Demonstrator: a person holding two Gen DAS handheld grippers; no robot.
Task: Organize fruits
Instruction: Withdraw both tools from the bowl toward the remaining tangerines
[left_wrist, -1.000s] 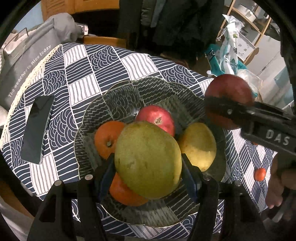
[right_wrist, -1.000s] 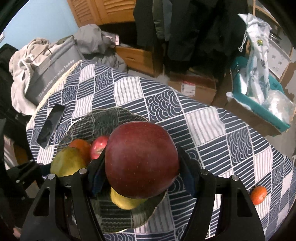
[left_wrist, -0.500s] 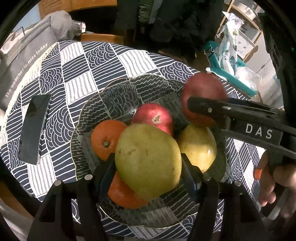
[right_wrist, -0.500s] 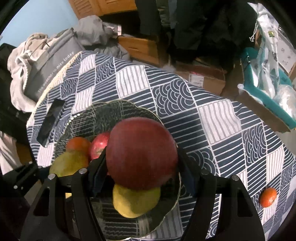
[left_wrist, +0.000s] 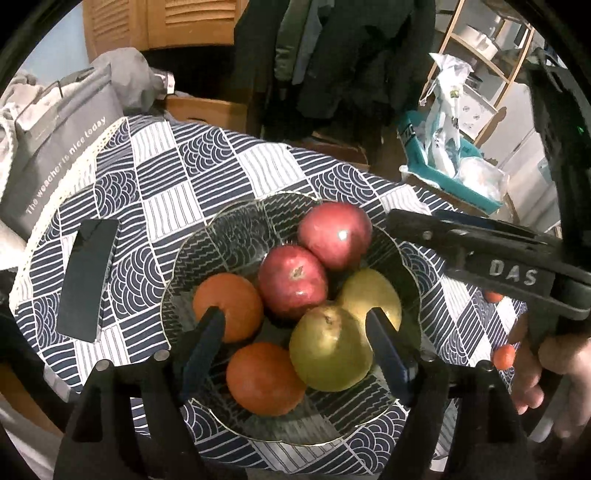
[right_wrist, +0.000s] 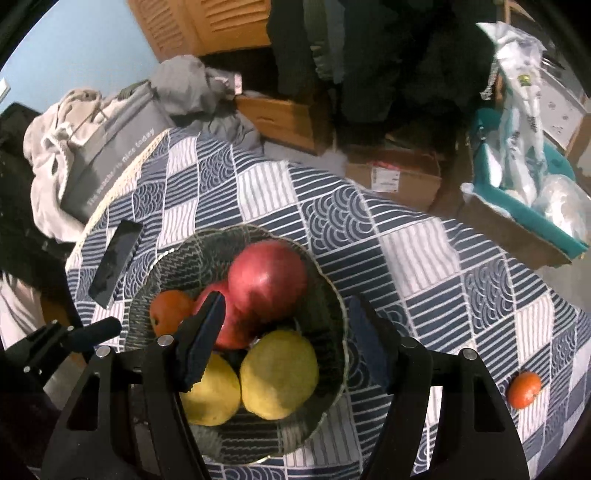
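A glass bowl (left_wrist: 192, 251) (right_wrist: 332, 295) on the patterned cloth holds two red apples (left_wrist: 334, 236) (left_wrist: 291, 282), two oranges (left_wrist: 229, 306) (left_wrist: 264, 378), a green mango (left_wrist: 328, 347) and a yellow fruit (left_wrist: 373, 295). My left gripper (left_wrist: 293, 332) is open above the bowl, its jaws standing either side of the mango without touching it. My right gripper (right_wrist: 282, 334) is open above the bowl too, and the large red apple (right_wrist: 267, 280) lies just ahead of it. It also shows in the left wrist view (left_wrist: 480, 251) at the bowl's right rim.
A black phone (left_wrist: 86, 277) (right_wrist: 114, 266) lies left of the bowl. A small orange (right_wrist: 524, 384) sits on the cloth at the right, near the hand (left_wrist: 535, 373). A grey bag (left_wrist: 55, 147) leans at the table's left edge. Boxes and clutter stand behind.
Both grippers have opened. The mango has left the left gripper and the large red apple has left the right gripper; both now lie in the bowl.
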